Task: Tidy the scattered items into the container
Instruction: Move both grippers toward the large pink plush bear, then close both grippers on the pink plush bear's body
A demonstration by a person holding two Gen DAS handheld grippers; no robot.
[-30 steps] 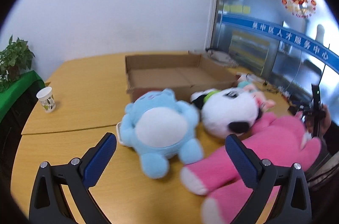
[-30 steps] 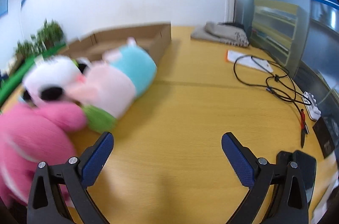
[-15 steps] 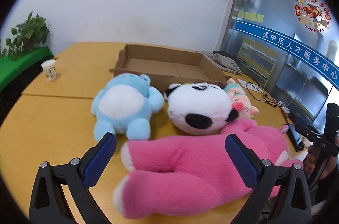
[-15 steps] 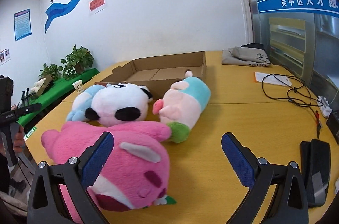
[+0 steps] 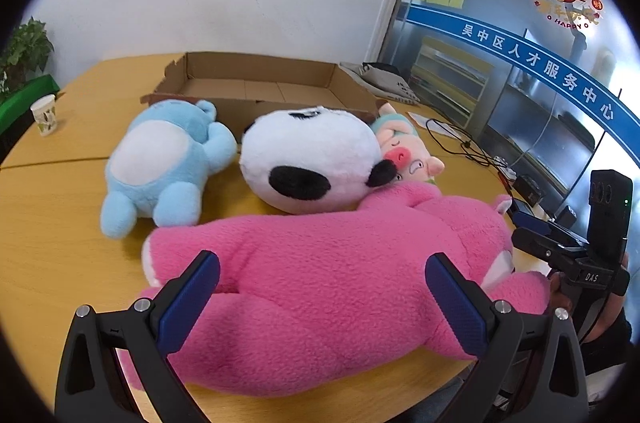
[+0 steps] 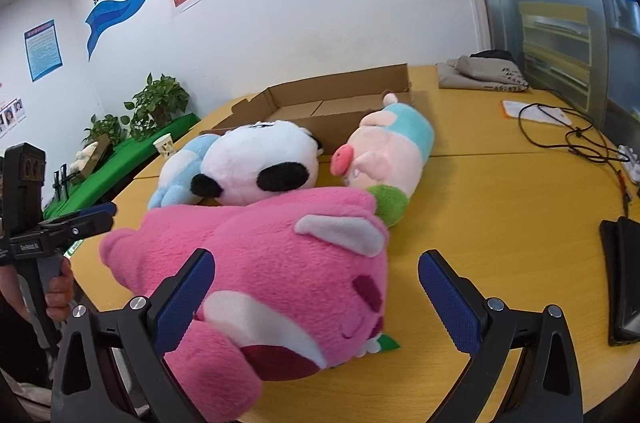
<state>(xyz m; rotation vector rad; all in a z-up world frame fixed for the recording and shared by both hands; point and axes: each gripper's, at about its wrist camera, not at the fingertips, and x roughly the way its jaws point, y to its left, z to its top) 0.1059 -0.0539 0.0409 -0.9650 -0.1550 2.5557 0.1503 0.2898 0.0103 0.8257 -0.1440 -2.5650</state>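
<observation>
The 2 wrist views sit low and close over the table edge, facing the pink plush from opposite ends. Both share the cardboard box behind, and each catches the other gripper at its frame edge.

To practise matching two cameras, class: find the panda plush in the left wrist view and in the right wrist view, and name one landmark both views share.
Left wrist view: the panda plush lies at centre, above the pink plush.
Right wrist view: the panda plush lies left of centre, beside the pig plush.
Shared landmark: the cardboard box behind it.
</observation>
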